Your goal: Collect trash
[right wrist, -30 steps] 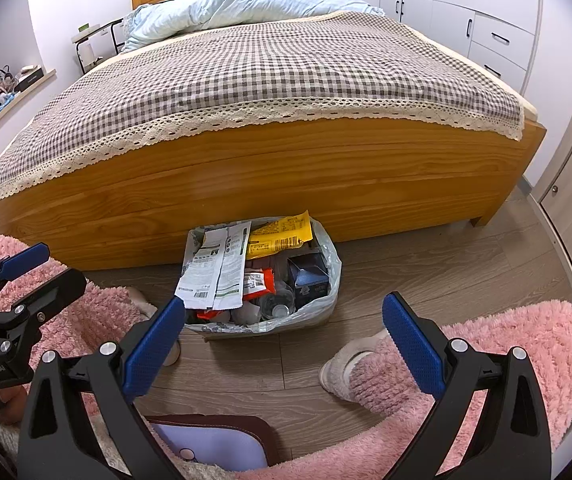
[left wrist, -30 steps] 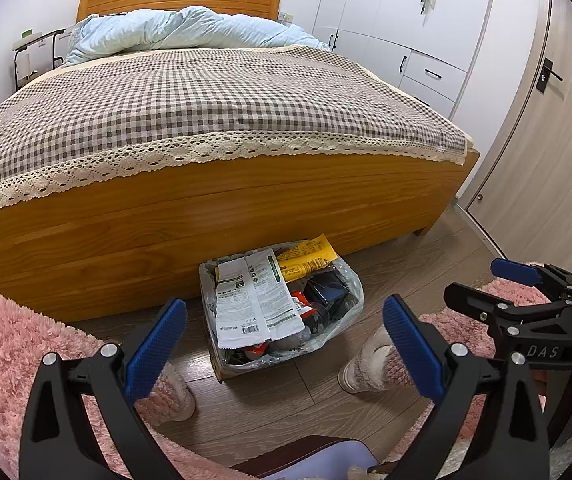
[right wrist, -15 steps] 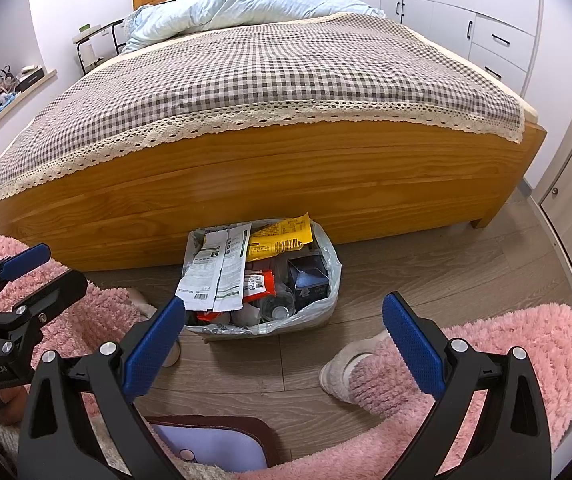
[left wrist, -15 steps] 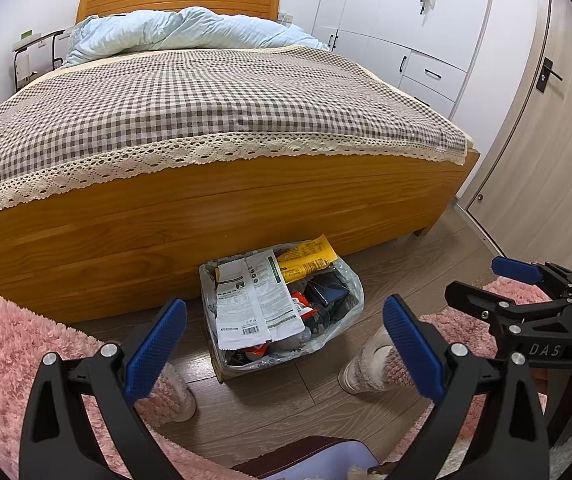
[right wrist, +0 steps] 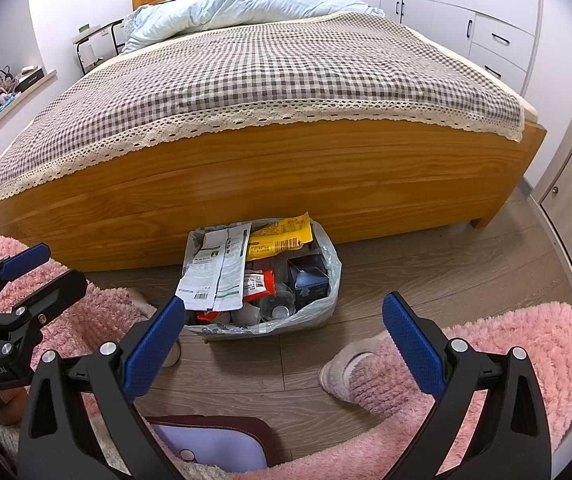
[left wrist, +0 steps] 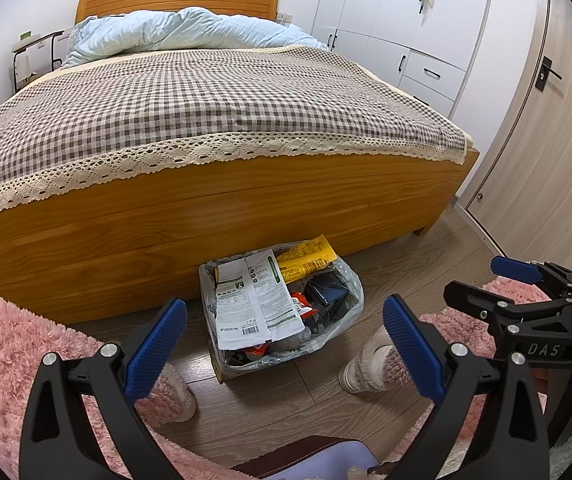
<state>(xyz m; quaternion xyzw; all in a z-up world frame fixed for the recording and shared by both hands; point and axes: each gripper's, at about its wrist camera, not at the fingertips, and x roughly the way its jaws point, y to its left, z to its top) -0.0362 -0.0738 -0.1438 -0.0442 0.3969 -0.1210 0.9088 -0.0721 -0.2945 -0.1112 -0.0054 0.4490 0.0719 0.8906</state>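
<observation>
A small trash bin lined with a clear plastic bag (left wrist: 348,304) (right wrist: 328,280) stands on the wood floor against the bed's footboard. It is full: a white printed wrapper (left wrist: 256,300) (right wrist: 216,270), a yellow wrapper (left wrist: 306,260) (right wrist: 280,238), a dark blue box (right wrist: 310,278) and red packets. My left gripper (left wrist: 284,344) hangs open above the floor in front of the bin, nothing between its blue pads. My right gripper (right wrist: 284,342) is also open and empty; it shows at the right of the left wrist view (left wrist: 514,280).
A wooden bed (left wrist: 214,208) with a checked cover fills the background. The person's legs in pink fluffy trousers (right wrist: 486,344) and slippers (left wrist: 360,368) flank the bin. White wardrobes (left wrist: 406,28) and a door (left wrist: 546,120) stand at the right.
</observation>
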